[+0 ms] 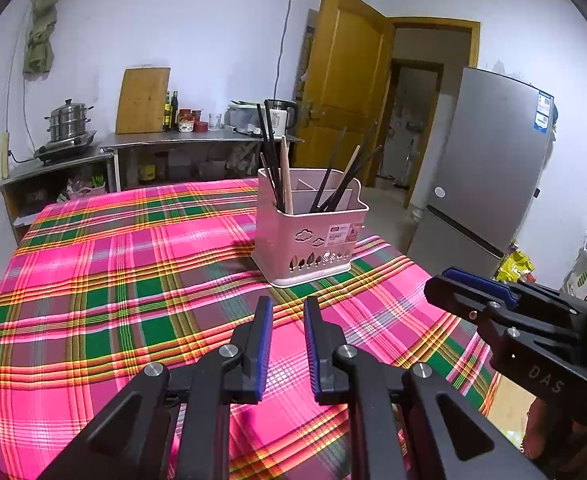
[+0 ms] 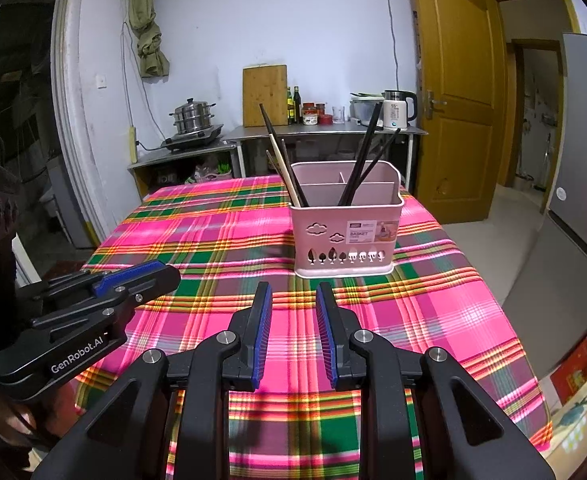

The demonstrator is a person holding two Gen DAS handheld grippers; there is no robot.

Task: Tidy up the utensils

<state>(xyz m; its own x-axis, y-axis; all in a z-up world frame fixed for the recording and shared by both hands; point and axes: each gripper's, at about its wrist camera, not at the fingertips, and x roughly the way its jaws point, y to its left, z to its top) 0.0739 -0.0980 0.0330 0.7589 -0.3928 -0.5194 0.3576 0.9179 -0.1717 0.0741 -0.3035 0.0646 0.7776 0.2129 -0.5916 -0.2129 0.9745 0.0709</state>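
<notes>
Pink basket (image 2: 345, 224) upright on the plaid cloth (image 2: 213, 232), ahead of both grippers and apart from them; its inner dividers are only partly visible, so which compartment each stick stands in cannot be told exactly. Chopsticks (image 2: 359, 160), mostly dark with at least one pale (image 2: 283, 170), lean in two bunches, one at the basket's left end, one nearer the middle; their lower ends are hidden by the wall; the label print is too small to read fully. Left gripper (image 1: 288, 340): fingers a narrow gap apart, nothing between them. Right gripper (image 2: 293, 330): fingers somewhat wider apart, also bare. Each wrist view shows the other gripper from the side at the frame edge, cut off; the hands behind are dark and hard to make out. Behind the table: steel counter (image 2: 325, 130) bearing a cutting board (image 2: 264, 95), bottles, jars and a kettle (image 2: 399, 110); steamer pot (image 2: 193, 116) on a stove; open wooden door (image 2: 453, 92); fridge (image 1: 489, 160), cropped in the right wrist view.
</notes>
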